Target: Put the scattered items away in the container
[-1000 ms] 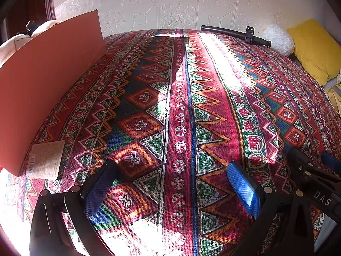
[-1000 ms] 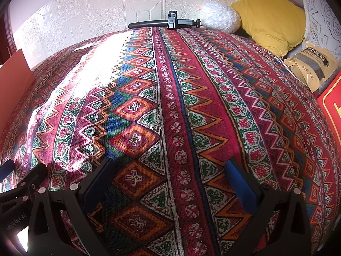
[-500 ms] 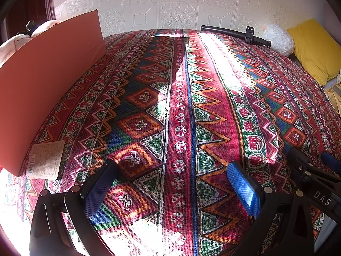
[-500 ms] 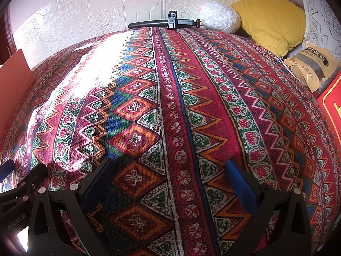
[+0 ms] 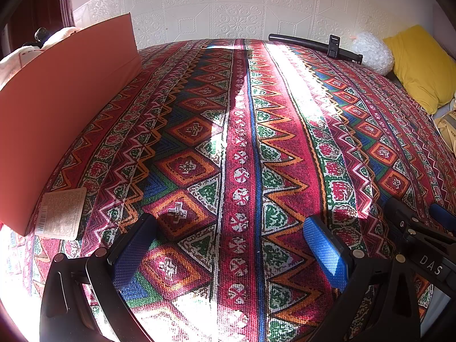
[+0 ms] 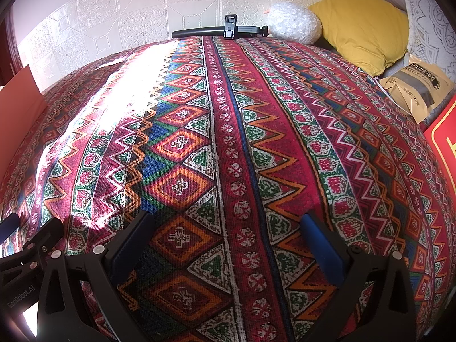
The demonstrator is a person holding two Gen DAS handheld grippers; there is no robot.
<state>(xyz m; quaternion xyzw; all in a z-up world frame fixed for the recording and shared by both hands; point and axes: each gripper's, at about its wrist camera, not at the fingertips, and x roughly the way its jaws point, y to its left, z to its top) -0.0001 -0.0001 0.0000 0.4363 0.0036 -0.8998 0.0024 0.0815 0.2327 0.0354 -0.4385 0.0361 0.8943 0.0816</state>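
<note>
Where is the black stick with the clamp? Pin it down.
The black stick with the clamp lies along the far edge of the patterned cloth against the white wall, just left of the white bubble-wrap bundle; the left wrist view shows it far right.

The orange box point(image 5: 57, 108) ran off the left edge of the left wrist view, its interior hidden behind its near wall. Its label point(image 5: 61, 213) was too small to read. In the right wrist view, a red panel with gold trim point(image 6: 444, 142) was cut by the right edge. The kraft pouch point(image 6: 419, 85) carried print too small to make out. The right claw point(image 5: 433, 228) showed only partly in the left wrist view.
</note>
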